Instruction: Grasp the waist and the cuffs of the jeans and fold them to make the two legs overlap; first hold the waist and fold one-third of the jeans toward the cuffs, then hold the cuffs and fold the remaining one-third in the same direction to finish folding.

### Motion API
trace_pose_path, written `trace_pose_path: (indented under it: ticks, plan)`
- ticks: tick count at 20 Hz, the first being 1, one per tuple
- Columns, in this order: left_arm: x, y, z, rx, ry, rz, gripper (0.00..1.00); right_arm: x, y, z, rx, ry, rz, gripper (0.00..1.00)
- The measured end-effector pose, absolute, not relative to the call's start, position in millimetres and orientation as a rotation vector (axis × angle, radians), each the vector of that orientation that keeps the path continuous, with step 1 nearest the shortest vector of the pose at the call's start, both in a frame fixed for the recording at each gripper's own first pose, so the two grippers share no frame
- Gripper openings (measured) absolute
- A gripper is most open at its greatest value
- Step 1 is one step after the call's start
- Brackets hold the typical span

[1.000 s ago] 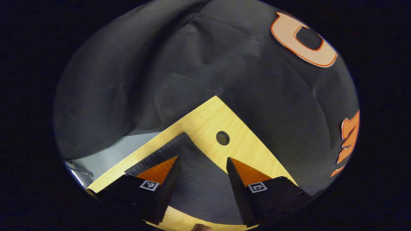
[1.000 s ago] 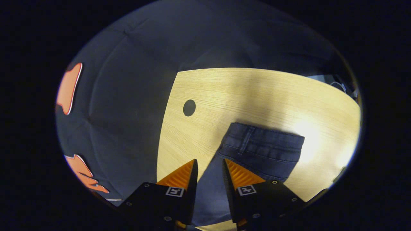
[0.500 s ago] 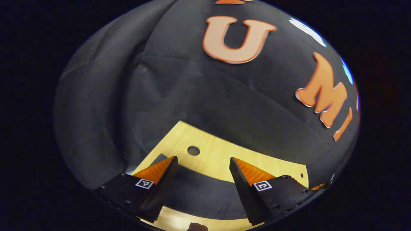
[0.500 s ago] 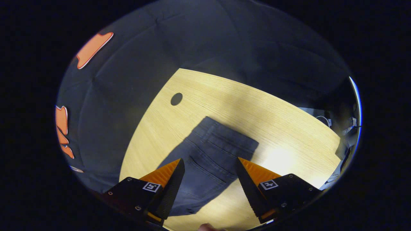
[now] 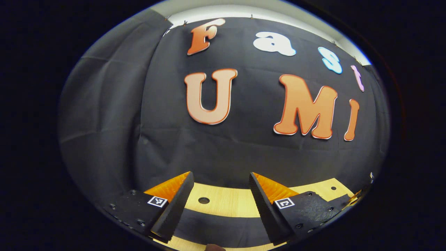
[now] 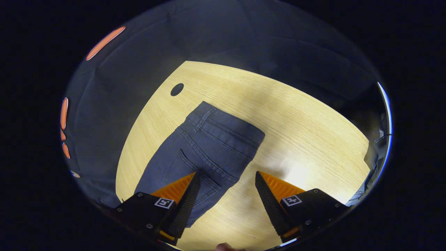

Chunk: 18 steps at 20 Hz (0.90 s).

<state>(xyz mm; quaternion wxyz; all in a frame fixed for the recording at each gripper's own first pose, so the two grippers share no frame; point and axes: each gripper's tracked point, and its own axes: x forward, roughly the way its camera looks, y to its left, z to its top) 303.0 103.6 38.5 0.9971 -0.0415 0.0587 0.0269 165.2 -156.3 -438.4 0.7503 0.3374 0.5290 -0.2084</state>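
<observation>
**Both grippers let go and lifted; legs now overlap**

The jeans lie flat on the wooden table, folded along their length so that one leg covers the other. In the right gripper view the waist is ahead of the fingers and a little to their left, with the back pocket just in front of the left fingertip. The cloth runs back under that finger towards the near edge.

The right gripper was nearly closed over the denim one second ago. Now its fingers stand wide apart and hold nothing, and it has pulled back, so more of the garment is seen. The left gripper is also wide open and empty. It has tilted upward: before it looked down at the cuff end, now it faces the wall, and a dark band of the jeans lies below and between its fingers.

I judge that the lengthwise fold is finished. The next step should be to take the waist and bring one third towards the cuffs.
</observation>
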Motion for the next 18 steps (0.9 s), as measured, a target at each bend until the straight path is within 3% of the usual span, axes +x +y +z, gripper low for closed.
trace_pose_path:
  ticks: [5,8,9,10,13,15,17,18]
  plan:
    - [280.1,65.2,69.9,-0.029,0.015,0.038,0.95,173.6,-157.0,-451.6,0.727,1.161,-0.474,0.97]
    - [258.3,43.9,77.7,0.008,-0.003,0.047,0.95,174.0,-159.6,-459.7,0.706,1.171,-0.471,0.97]
    - [253.9,34.7,78.8,0.011,-0.007,0.046,0.91,173.7,-158.3,-463.1,0.701,1.177,-0.465,0.96]
    - [248.0,26.9,79.7,0.015,-0.008,0.048,0.95,172.0,-156.0,-466.8,0.698,1.186,-0.457,0.97]
    - [233.1,-1.6,72.9,0.003,0.006,0.044,0.95,176.8,-156.4,-467.4,0.681,1.172,-0.449,0.96]
    - [226.5,-13.2,66.4,0.031,0.006,0.062,0.91,176.0,-155.9,-469.4,0.651,1.158,-0.447,0.96]
    - [218.9,-31.4,57.9,0.038,0.023,0.062,0.95,177.6,-156.2,-472.1,0.584,1.136,-0.430,0.91]
    - [217.1,-43.5,51.2,0.037,0.036,0.038,0.95,175.6,-152.4,-473.9,0.560,1.134,-0.413,0.79]
